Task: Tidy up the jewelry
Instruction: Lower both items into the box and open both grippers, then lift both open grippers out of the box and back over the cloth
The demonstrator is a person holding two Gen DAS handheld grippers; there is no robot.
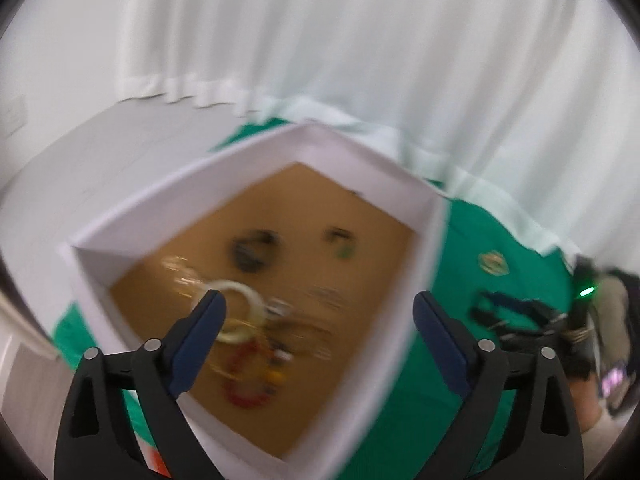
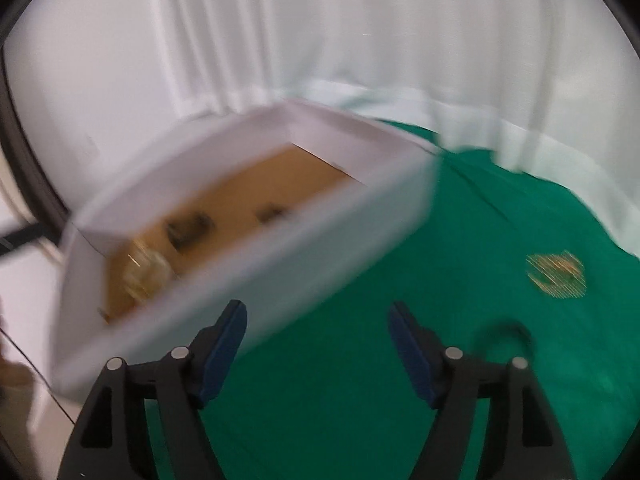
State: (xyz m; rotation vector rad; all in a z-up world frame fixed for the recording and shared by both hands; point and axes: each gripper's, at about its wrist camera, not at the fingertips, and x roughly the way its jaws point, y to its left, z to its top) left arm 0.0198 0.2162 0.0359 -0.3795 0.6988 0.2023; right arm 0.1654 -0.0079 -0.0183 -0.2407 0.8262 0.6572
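Note:
A white box with a brown floor holds several jewelry pieces: a white bangle, a red bead bracelet, a dark bracelet and a green piece. My left gripper is open and empty above the box. A gold piece lies on the green cloth right of the box. My right gripper is open and empty over the cloth, by the box's near wall. The gold piece lies to its right. Both views are blurred.
A white curtain hangs behind the table. The right gripper and gloved hand show at the right of the left wrist view. A faint dark ring shape lies on the cloth near the right finger.

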